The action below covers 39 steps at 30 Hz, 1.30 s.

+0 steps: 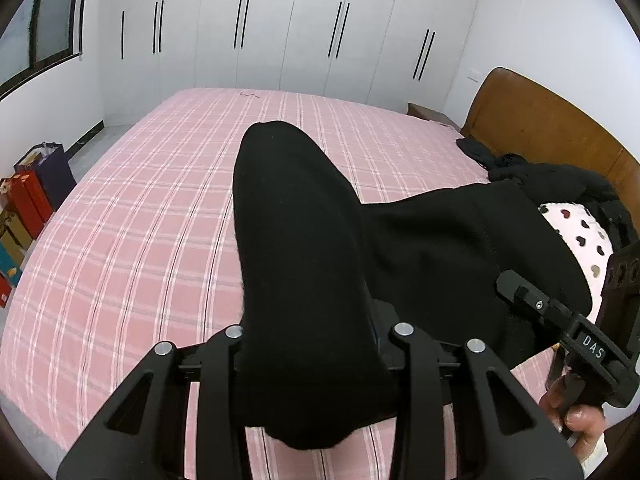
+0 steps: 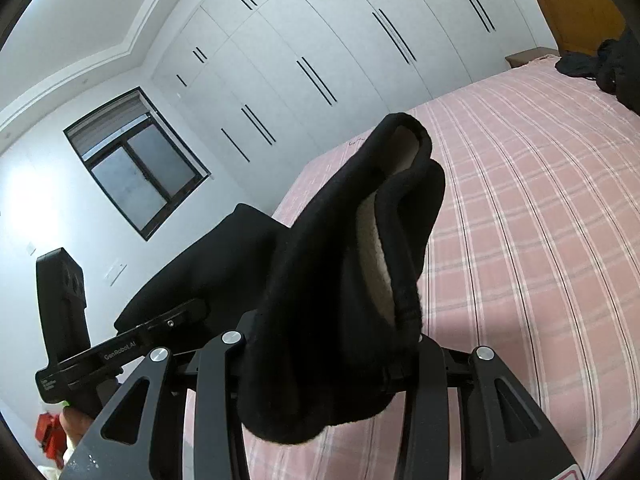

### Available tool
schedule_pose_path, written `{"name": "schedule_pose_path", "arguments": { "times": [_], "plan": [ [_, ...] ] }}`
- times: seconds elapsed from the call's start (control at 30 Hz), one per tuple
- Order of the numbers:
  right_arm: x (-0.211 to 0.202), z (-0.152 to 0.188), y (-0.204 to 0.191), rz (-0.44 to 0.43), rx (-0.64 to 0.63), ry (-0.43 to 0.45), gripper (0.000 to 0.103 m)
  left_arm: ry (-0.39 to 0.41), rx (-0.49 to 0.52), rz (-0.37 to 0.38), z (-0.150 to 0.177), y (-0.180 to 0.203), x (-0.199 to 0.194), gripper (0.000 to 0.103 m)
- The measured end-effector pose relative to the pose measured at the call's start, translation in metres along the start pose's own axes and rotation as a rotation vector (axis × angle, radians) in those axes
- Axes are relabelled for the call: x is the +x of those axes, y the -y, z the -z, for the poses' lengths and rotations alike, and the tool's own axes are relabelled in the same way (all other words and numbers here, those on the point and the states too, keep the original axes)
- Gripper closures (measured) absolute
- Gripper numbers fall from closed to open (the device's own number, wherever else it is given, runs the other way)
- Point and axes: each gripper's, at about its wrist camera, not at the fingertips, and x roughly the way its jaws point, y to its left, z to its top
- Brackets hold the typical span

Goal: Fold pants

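The black pants [image 1: 304,248] hang in the air above the pink plaid bed [image 1: 132,208], stretched between both grippers. My left gripper [image 1: 316,360] is shut on a thick bunch of the black cloth, which hides its fingertips. My right gripper [image 2: 324,364] is shut on the other end of the pants [image 2: 332,264], where a pale fleecy lining shows inside the black edge. The right gripper also shows at the right of the left wrist view [image 1: 560,316], and the left gripper at the lower left of the right wrist view [image 2: 132,344].
A brown headboard [image 1: 548,128] stands at the bed's right end, with a heap of dark clothes [image 1: 560,180] and a heart-print pillow [image 1: 576,236] below it. White wardrobes [image 1: 280,28] line the far wall. Bags and boxes [image 1: 28,208] stand on the floor at left.
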Motion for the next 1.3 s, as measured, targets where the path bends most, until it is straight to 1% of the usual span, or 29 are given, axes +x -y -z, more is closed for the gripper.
{"name": "schedule_pose_path", "arguments": {
  "times": [0.23, 0.4, 0.47, 0.5, 0.7, 0.73, 0.77, 0.8, 0.83, 0.87, 0.9, 0.93, 0.97, 1.0, 1.03, 1.07, 1.1, 1.13, 1.17, 1.2, 1.23, 1.27, 1.3],
  "plan": [
    [0.063, -0.019, 0.042, 0.013, 0.008, 0.007, 0.066, 0.012, 0.018, 0.001, -0.019, -0.015, 0.075, 0.07],
    [0.108, -0.02, 0.08, 0.021, 0.037, -0.009, 0.066, 0.0, 0.019, -0.002, -0.023, -0.026, 0.13, 0.07],
    [0.122, -0.018, 0.092, 0.026, 0.042, -0.021, 0.066, -0.008, 0.017, -0.004, -0.02, -0.03, 0.151, 0.07],
    [0.13, -0.016, 0.1, 0.031, 0.043, -0.026, 0.066, -0.012, 0.018, -0.006, -0.021, -0.026, 0.161, 0.07],
    [0.174, 0.012, 0.148, 0.055, 0.073, -0.068, 0.066, -0.041, 0.039, -0.012, 0.0, -0.032, 0.217, 0.07],
    [0.184, 0.019, 0.159, 0.067, 0.077, -0.085, 0.064, -0.049, 0.04, -0.01, 0.004, -0.035, 0.227, 0.07],
    [0.191, 0.025, 0.166, 0.086, 0.082, -0.107, 0.06, -0.064, 0.034, -0.012, 0.011, -0.039, 0.239, 0.069],
    [0.198, 0.031, 0.175, 0.115, 0.092, -0.135, 0.057, -0.084, 0.025, -0.015, 0.018, -0.044, 0.251, 0.064],
    [0.206, 0.041, 0.192, 0.16, 0.118, -0.19, 0.055, -0.117, 0.01, -0.024, 0.028, -0.052, 0.266, 0.059],
    [0.208, 0.05, 0.206, 0.16, 0.162, -0.226, 0.052, -0.157, -0.014, -0.04, 0.037, -0.06, 0.276, 0.056],
    [0.204, 0.055, 0.215, 0.149, 0.197, -0.229, 0.051, -0.194, -0.064, -0.026, 0.045, -0.072, 0.28, 0.054],
    [0.185, 0.06, 0.221, 0.161, 0.231, -0.181, 0.049, -0.2, -0.114, 0.001, 0.052, -0.083, 0.274, 0.054],
    [0.165, 0.06, 0.221, 0.188, 0.232, -0.117, 0.042, -0.181, -0.142, 0.014, 0.055, -0.089, 0.263, 0.054],
    [0.151, 0.059, 0.22, 0.218, 0.227, -0.074, 0.04, -0.129, -0.153, -0.014, 0.054, -0.096, 0.241, 0.055],
    [0.128, 0.054, 0.216, 0.279, 0.21, -0.001, 0.04, -0.079, -0.142, -0.049, 0.049, -0.099, 0.221, 0.054],
    [0.117, 0.048, 0.21, 0.277, 0.191, 0.032, 0.041, -0.038, -0.124, -0.071, 0.042, -0.099, 0.202, 0.053],
    [0.112, 0.04, 0.201, 0.228, 0.156, 0.044, 0.051, -0.022, -0.112, -0.075, 0.035, -0.096, 0.192, 0.053],
    [0.114, 0.031, 0.188, 0.188, 0.111, 0.027, 0.084, -0.012, -0.104, -0.073, 0.028, -0.093, 0.186, 0.053],
    [0.121, 0.023, 0.176, 0.174, 0.065, 0.002, 0.092, -0.007, -0.096, -0.067, 0.019, -0.086, 0.182, 0.053],
    [0.136, 0.013, 0.156, 0.149, -0.009, -0.036, 0.093, -0.01, -0.08, -0.057, 0.007, -0.074, 0.183, 0.053],
    [0.145, 0.01, 0.148, 0.143, -0.043, -0.053, 0.097, -0.012, -0.068, -0.059, 0.002, -0.065, 0.189, 0.053],
    [0.163, 0.007, 0.139, 0.156, -0.091, -0.087, 0.097, -0.026, -0.041, -0.076, -0.005, -0.054, 0.202, 0.052],
    [0.18, 0.007, 0.141, 0.185, -0.111, -0.125, 0.097, -0.046, -0.029, -0.1, -0.007, -0.05, 0.215, 0.051]
  ]
}}
